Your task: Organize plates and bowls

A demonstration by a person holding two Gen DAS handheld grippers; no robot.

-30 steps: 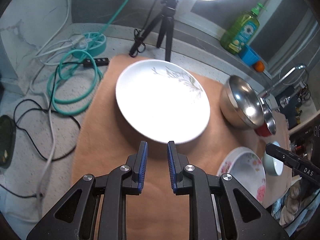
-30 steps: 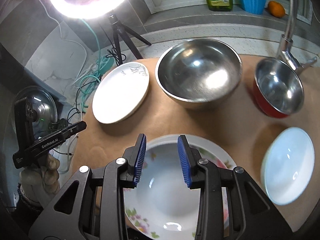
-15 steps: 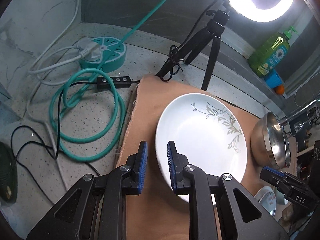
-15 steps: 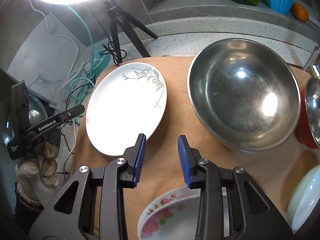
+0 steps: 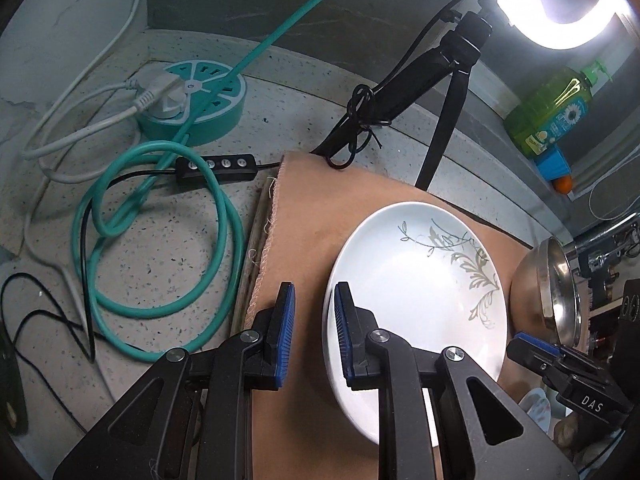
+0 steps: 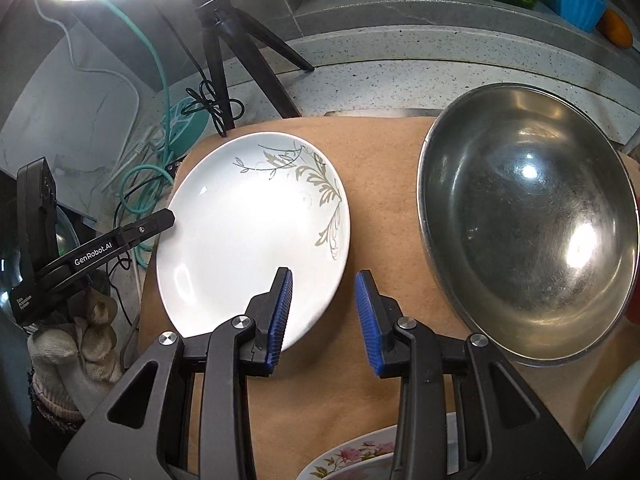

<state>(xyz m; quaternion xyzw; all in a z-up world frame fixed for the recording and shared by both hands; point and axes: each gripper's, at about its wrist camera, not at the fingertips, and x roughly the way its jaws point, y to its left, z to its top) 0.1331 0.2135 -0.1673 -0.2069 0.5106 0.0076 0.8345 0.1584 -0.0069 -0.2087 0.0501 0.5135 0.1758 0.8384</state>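
A white plate with a grey leaf pattern (image 5: 420, 280) (image 6: 248, 232) lies on the tan mat (image 5: 304, 216). My left gripper (image 5: 314, 336) is open and empty at the plate's left rim; its right finger is over the rim, its left finger over the mat. It shows in the right wrist view (image 6: 160, 222) at the plate's left edge. My right gripper (image 6: 322, 320) is open and empty at the plate's near right edge. A large steel bowl (image 6: 528, 220) (image 5: 556, 288) sits right of the plate. A flowered plate (image 6: 352, 460) lies below.
A ring light on a black tripod (image 6: 224, 52) stands behind the mat. A teal power strip (image 5: 192, 100) and coiled teal cable (image 5: 160, 232) lie on the counter to the left. A green soap bottle (image 5: 548, 108) and a blue cup (image 6: 576, 0) stand on the back ledge.
Both grippers have moved toward the leaf-pattern plate: the left one down to its left rim, the right one away from the flowered plate to its near right edge. Both stay open.
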